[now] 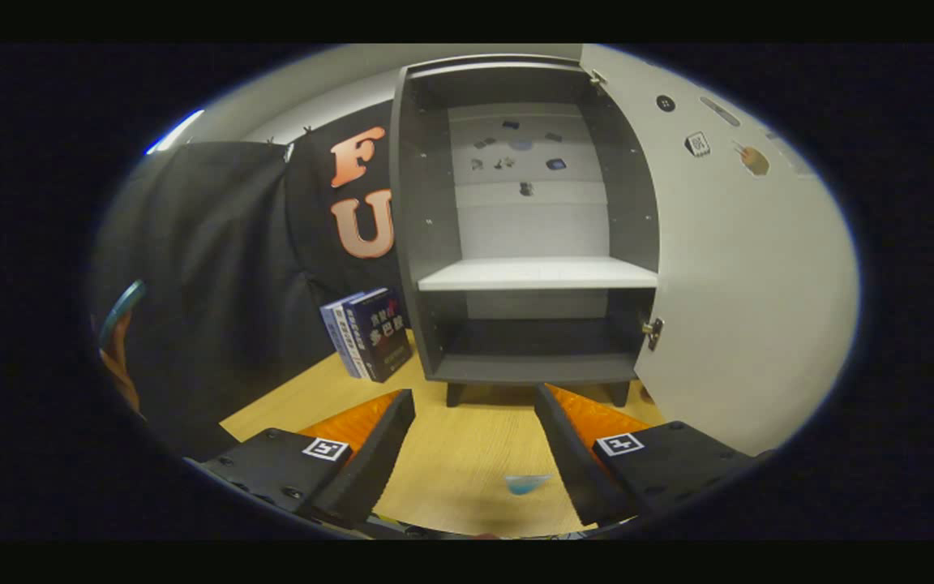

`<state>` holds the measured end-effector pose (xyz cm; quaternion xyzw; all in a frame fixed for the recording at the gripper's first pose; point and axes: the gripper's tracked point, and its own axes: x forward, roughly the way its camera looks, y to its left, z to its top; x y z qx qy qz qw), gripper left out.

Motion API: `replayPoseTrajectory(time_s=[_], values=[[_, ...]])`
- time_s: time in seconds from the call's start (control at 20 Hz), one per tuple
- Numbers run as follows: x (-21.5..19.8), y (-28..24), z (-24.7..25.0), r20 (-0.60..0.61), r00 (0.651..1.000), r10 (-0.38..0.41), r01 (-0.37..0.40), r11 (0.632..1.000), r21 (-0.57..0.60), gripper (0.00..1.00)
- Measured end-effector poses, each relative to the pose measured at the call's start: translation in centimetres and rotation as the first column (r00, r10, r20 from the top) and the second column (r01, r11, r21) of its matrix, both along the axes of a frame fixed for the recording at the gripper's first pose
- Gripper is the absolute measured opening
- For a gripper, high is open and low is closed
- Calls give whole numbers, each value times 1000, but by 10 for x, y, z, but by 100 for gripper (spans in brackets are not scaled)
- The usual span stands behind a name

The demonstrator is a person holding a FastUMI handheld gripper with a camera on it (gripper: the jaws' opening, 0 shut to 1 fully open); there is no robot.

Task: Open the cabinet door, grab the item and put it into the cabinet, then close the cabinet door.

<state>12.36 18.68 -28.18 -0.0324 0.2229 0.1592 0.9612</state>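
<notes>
The dark cabinet [528,369] stands on short legs on the wooden table, straight ahead of my fingers. Its white door [726,268] is swung wide to the right, hinged on the right side. Inside, a white shelf [538,273] splits it into an upper and a lower compartment; both look bare apart from small marks on the back panel. Two dark blue books [368,332] lean upright against the cabinet's left side. My gripper [475,405] hovers over the table in front of the cabinet, open, with nothing between its fingers.
A small light-blue scrap [525,483] lies on the wooden table [467,454] between my fingers, near the base. Black cloth hangs at the left behind the books. A hand [118,357] shows at the far left. Small stickers dot the door's inner face.
</notes>
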Motion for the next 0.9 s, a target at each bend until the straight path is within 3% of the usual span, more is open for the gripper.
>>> replayPoseTrajectory(time_s=[0.2,0.65,0.85,0.9], values=[[1,-34,-87,-128,988,-81,69,993,-91,96],[-18,-53,-180,-293,947,-133,116,990,-77,93],[-18,-54,-192,-323,935,-148,137,989,-56,81],[-18,-54,-192,-326,933,-153,149,988,-38,71]])
